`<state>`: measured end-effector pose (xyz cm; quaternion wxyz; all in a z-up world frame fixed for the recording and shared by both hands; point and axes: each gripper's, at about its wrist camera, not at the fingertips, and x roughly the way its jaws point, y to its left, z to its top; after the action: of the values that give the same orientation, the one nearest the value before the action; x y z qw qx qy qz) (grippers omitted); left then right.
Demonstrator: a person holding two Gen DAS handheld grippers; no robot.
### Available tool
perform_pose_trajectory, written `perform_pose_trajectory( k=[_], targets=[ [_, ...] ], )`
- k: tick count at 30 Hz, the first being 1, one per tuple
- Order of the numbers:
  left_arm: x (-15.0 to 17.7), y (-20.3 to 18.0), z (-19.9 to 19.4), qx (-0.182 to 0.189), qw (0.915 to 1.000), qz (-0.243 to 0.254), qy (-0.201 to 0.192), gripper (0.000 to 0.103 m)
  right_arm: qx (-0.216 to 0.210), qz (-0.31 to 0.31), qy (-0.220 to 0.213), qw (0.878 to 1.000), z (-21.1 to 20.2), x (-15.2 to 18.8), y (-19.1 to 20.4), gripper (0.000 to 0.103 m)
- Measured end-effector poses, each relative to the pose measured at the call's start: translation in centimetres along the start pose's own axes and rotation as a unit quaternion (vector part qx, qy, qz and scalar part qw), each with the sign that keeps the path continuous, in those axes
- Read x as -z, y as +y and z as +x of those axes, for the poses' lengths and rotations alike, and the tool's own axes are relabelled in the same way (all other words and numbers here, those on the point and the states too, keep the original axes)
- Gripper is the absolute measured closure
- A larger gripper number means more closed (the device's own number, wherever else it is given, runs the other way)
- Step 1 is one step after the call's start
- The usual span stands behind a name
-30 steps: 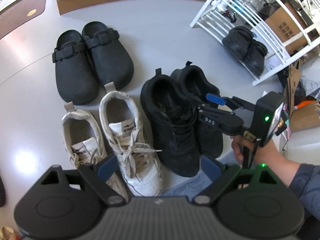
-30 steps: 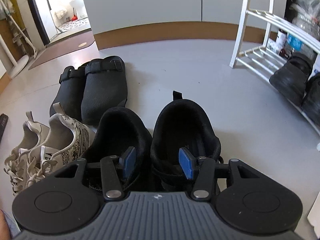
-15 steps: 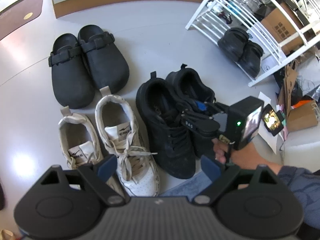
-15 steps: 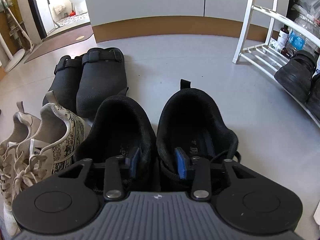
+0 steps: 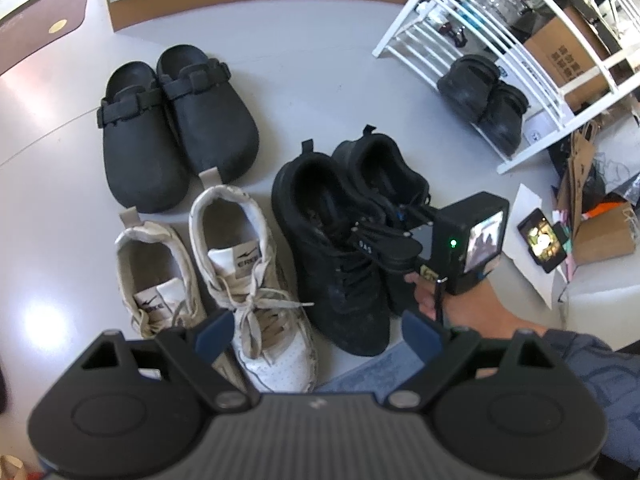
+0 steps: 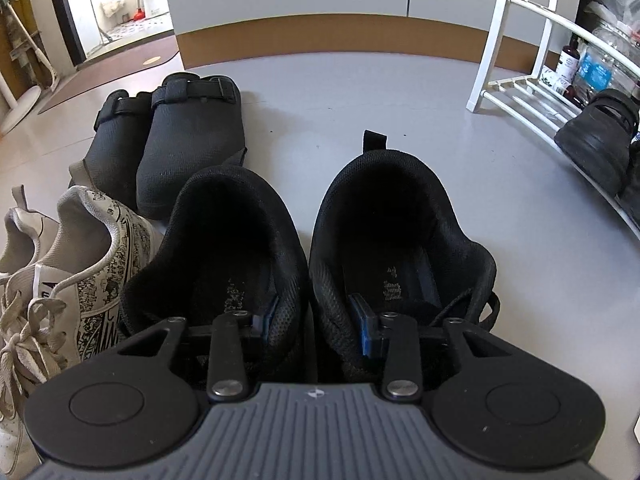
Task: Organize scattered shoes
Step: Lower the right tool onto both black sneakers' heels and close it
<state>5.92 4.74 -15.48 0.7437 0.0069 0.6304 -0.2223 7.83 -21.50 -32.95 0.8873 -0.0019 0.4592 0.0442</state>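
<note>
Two black sneakers stand side by side on the grey floor, heels away from me. My right gripper has one finger inside each sneaker and is shut on their two touching inner walls. My left gripper hangs open above the toes of the nearer white sneaker and the black pair, holding nothing. A second white sneaker lies to its left. A pair of black clogs sits behind the white pair.
A white shoe rack stands at the right with a dark pair of shoes on its lowest shelf. Cardboard boxes, paper and a lit phone clutter the floor right of the hand. A brown-based wall runs behind.
My right gripper sank into the black sneakers and its jaws narrowed onto their inner walls. The left gripper stayed open in about the same place.
</note>
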Motion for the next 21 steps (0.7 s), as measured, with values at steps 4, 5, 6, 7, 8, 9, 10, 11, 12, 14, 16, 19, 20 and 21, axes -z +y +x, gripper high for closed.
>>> perform_pose_trajectory(
  k=[4,5,6,7,8,9,10,11,12,14,16,19,20,21],
  targets=[
    [-0.2,-0.3,-0.1,0.0,1.0,0.001,-0.003,0.011,-0.008,0.017,0.011,1.0,0.3,-0.4,-0.4,0.062],
    [-0.3,-0.4,-0.1,0.0,1.0,0.001,-0.003,0.011,-0.007,0.018,0.012,1.0,0.3,-0.4,-0.4,0.062],
    [-0.3,-0.4,-0.1,0.0,1.0,0.002,-0.004,0.011,-0.006,0.019,0.012,1.0,0.3,-0.4,-0.3,0.062],
    [-0.3,-0.4,-0.1,0.0,1.0,0.003,-0.004,0.011,-0.003,0.018,0.01,1.0,0.3,-0.3,-0.2,0.062],
    [-0.2,-0.5,-0.1,0.0,1.0,0.003,-0.004,0.011,0.0,0.015,0.004,1.0,0.2,-0.2,0.0,0.062],
    [-0.2,-0.5,-0.1,0.0,1.0,0.004,-0.004,0.011,0.005,0.009,-0.005,1.0,0.1,0.1,0.2,0.062],
    [-0.2,-0.5,-0.2,0.0,1.0,0.006,-0.003,0.011,0.011,0.003,-0.015,1.0,0.0,0.4,0.5,0.062],
    [-0.2,-0.5,-0.3,0.001,1.0,0.007,-0.003,0.011,0.013,0.004,-0.019,1.0,0.0,0.5,0.5,0.062],
    [-0.3,-0.4,-0.4,0.001,0.9999,0.009,-0.004,0.011,0.015,0.004,-0.022,1.0,-0.1,0.6,0.6,0.062],
    [-0.4,0.0,-0.8,-0.003,0.9999,0.005,-0.011,0.01,0.014,0.004,-0.021,1.0,0.0,0.5,0.5,0.062],
    [-0.6,0.3,-1.1,-0.005,0.9999,-0.002,-0.016,0.01,0.006,0.005,-0.014,1.0,0.0,0.3,0.3,0.061],
    [-0.9,0.6,-1.4,-0.006,0.9997,-0.009,-0.021,0.01,-0.009,0.013,0.002,1.0,0.2,-0.2,-0.3,0.062],
    [-0.9,0.6,-1.4,-0.006,0.9997,-0.009,-0.022,0.01,-0.011,0.015,0.007,1.0,0.3,-0.3,-0.4,0.062],
    [-0.9,0.6,-1.4,-0.005,0.9997,-0.008,-0.022,0.01,-0.011,0.014,0.01,1.0,0.3,-0.3,-0.4,0.062]
  ],
)
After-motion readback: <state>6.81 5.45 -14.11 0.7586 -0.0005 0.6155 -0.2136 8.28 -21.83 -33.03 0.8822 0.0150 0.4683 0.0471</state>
